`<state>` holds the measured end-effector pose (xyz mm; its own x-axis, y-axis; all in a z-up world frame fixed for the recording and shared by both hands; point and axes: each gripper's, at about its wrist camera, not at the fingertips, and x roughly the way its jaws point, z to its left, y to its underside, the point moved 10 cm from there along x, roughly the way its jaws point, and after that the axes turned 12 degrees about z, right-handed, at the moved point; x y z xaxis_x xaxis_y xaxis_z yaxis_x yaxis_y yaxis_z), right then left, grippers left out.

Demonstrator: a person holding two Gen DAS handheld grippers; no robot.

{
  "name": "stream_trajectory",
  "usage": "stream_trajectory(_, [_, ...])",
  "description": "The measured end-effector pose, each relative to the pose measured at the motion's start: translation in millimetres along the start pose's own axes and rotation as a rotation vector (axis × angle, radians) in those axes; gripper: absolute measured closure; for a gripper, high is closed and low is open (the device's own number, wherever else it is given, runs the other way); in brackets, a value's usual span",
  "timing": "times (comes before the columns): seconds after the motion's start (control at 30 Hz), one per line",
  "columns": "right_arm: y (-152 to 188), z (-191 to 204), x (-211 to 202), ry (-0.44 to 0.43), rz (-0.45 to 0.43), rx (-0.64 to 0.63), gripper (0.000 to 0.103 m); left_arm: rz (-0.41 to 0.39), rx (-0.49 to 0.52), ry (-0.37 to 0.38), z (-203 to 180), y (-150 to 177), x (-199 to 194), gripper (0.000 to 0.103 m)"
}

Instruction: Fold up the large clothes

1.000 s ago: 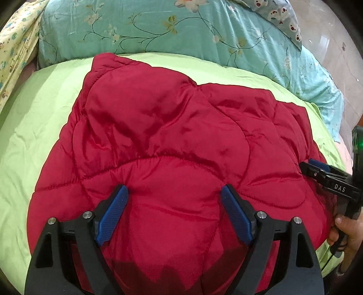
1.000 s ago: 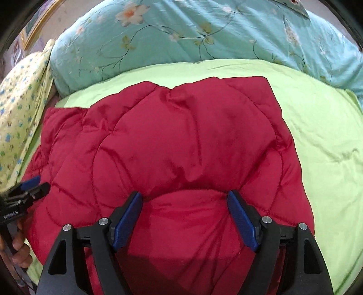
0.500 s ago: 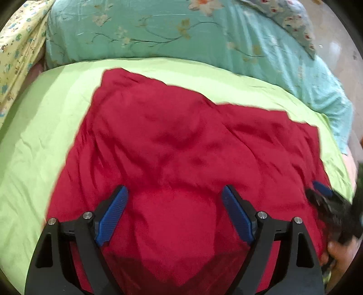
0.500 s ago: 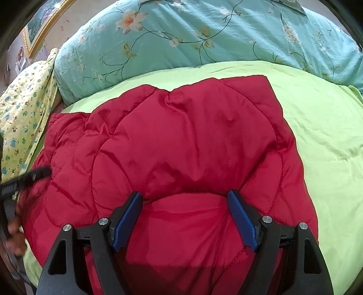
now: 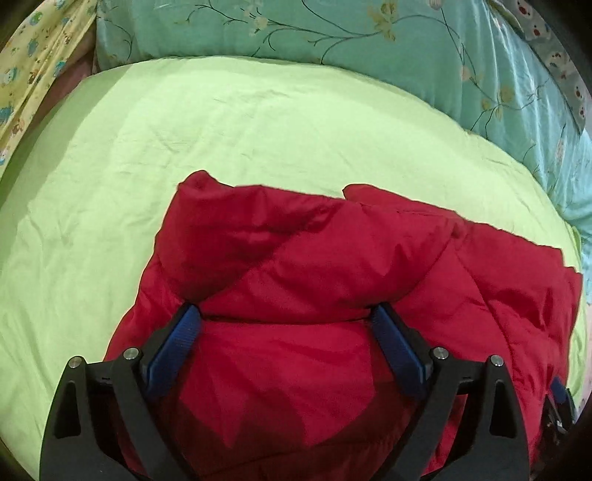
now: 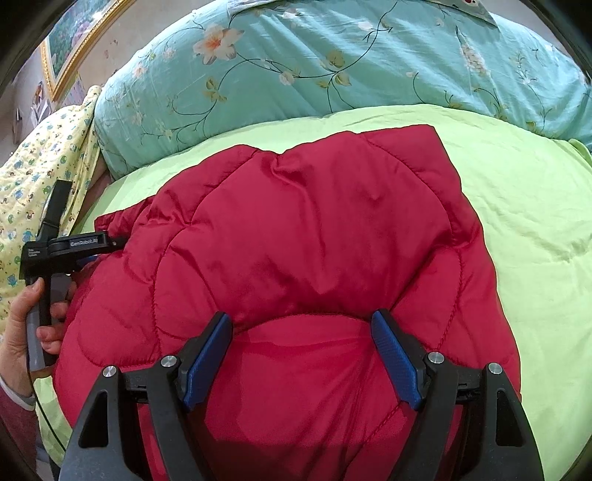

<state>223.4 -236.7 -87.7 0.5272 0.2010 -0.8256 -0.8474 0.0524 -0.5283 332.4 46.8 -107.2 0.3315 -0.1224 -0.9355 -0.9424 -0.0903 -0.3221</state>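
A red quilted puffer jacket (image 6: 314,240) lies folded on a light green bedsheet (image 6: 525,207). It also shows in the left wrist view (image 5: 303,259), bunched up with a raised fold near the fingers. My left gripper (image 5: 286,325) is open, its blue-padded fingers wide apart with jacket fabric between them. It also shows in the right wrist view (image 6: 107,242) at the jacket's left edge, held by a hand. My right gripper (image 6: 301,329) is open, its fingers spread over the jacket's near part.
A teal floral quilt (image 6: 333,66) lies along the far side of the bed, also in the left wrist view (image 5: 333,29). A yellow patterned cloth (image 6: 37,166) lies at the left. A gold picture frame (image 6: 66,48) hangs on the wall.
My left gripper has moved up and back at the jacket's left edge, and much more bare green sheet shows beyond the jacket. My right gripper has barely moved.
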Motion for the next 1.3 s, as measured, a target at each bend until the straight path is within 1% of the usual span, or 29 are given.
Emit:
stream_trajectory(0.07, [-0.3, -0.6, 1.1, 0.002, 0.002, 0.001, 0.024, -0.018, -0.001, 0.02, -0.3, 6.6, -12.4, 0.008])
stream_trajectory(0.17, [-2.0, -2.3, 3.3, 0.008, 0.008, 0.004, 0.024, -0.054, 0.024, 0.064, -7.1, 25.9, -38.3, 0.008])
stream_trajectory(0.27, [-2.6, -3.1, 4.6, 0.012, 0.013, 0.01, 0.024, -0.089, 0.068, 0.088, -15.1, 53.0, -61.7, 0.008])
stream_trajectory(0.33, [-2.5, -3.4, 4.6, 0.013, 0.014, 0.011, 0.024, -0.112, 0.101, 0.095, -22.2, 77.0, -78.9, 0.008])
stream_trajectory(0.43, [-2.0, -3.1, 4.0, 0.016, 0.012, 0.01, 0.024, -0.106, 0.14, 0.135, -34.4, 112.6, -93.4, 0.008])
stream_trajectory(0.5, [-0.7, -3.0, 3.6, 0.019, 0.011, 0.012, 0.024, -0.099, 0.165, 0.113, -40.3, 132.0, -93.5, 0.008])
stream_trajectory(0.53, [-0.1, -2.6, 2.8, 0.022, 0.01, 0.011, 0.024, -0.093, 0.174, 0.09, -41.8, 137.5, -90.9, 0.008])
stream_trajectory(0.57, [0.4, -2.1, 2.2, 0.025, 0.008, 0.009, 0.024, -0.096, 0.188, 0.046, -42.1, 143.7, -85.8, 0.008])
stream_trajectory(0.6, [1.1, -1.8, 1.4, 0.028, 0.006, 0.007, 0.024, -0.101, 0.199, 0.021, -41.8, 143.6, -81.2, 0.008])
stream_trajectory(0.67, [2.9, -1.5, -1.5, 0.035, 0.002, 0.006, 0.024, -0.094, 0.197, 0.006, -40.4, 143.5, -76.2, 0.007])
stream_trajectory(0.87, [12.2, 2.1, -24.8, 0.05, -0.058, -0.002, 0.022, -0.093, 0.201, 0.0, -34.3, 140.4, -64.9, 0.005])
stream_trajectory(1.03, [29.2, 4.7, -56.2, 0.046, -0.103, 0.05, 0.022, -0.101, 0.209, -0.009, -35.1, 141.7, -64.0, 0.005])
stream_trajectory(1.2, [42.5, 14.8, -69.3, 0.102, -0.095, 0.003, 0.022, -0.111, 0.212, -0.014, -36.0, 142.6, -64.6, 0.004])
stream_trajectory(1.3, [46.7, 20.9, -67.2, 0.111, -0.077, -0.024, 0.022, -0.115, 0.212, -0.019, -36.8, 144.0, -64.8, 0.004])
